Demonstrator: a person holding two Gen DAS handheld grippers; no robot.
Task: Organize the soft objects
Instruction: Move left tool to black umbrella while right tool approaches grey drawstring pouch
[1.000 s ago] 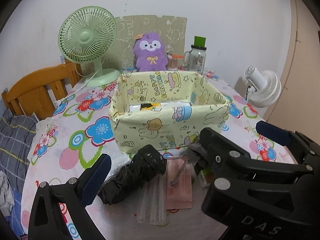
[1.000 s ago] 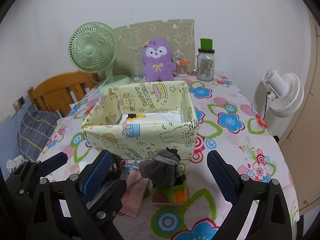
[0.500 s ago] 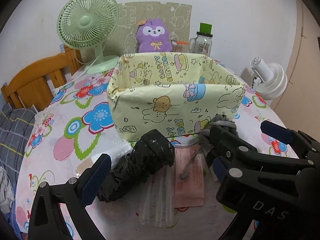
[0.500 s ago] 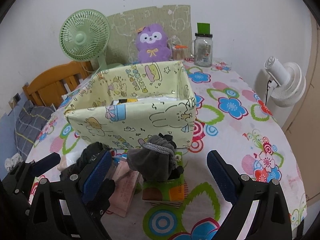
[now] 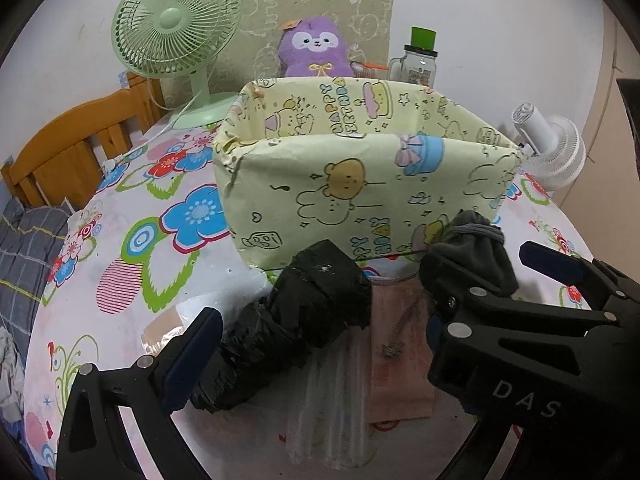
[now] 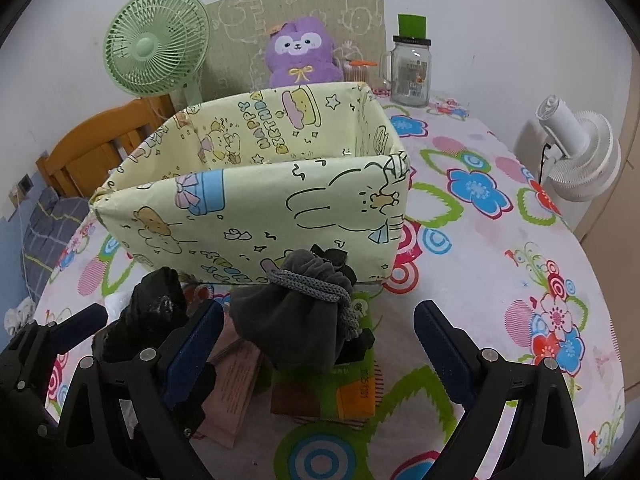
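Observation:
A black crinkled roll (image 5: 296,320) lies on the flowered tablecloth in front of the yellow cartoon-print box (image 5: 360,184). My left gripper (image 5: 320,352) is open and low, with the roll between its fingers and close to the left pad (image 5: 192,352). A grey drawstring pouch (image 6: 304,312) sits on a green and orange carton (image 6: 324,392), between the open fingers of my right gripper (image 6: 318,344). Neither gripper touches its object. My right gripper's black frame hides the left gripper's right finger in the left wrist view. The box's (image 6: 260,208) inside is hidden.
A pink packet (image 5: 400,360) and a clear plastic sleeve (image 5: 328,412) lie between the roll and the pouch. Behind the box stand a green fan (image 5: 176,20), a purple plush (image 5: 314,50) and a glass jar (image 5: 418,64). White fan (image 6: 576,156) at right, wooden chair (image 5: 72,148) at left.
Both grippers have dropped lower and moved forward towards the box. The box's contents have gone out of sight. The roll and the pouch now sit between the fingers.

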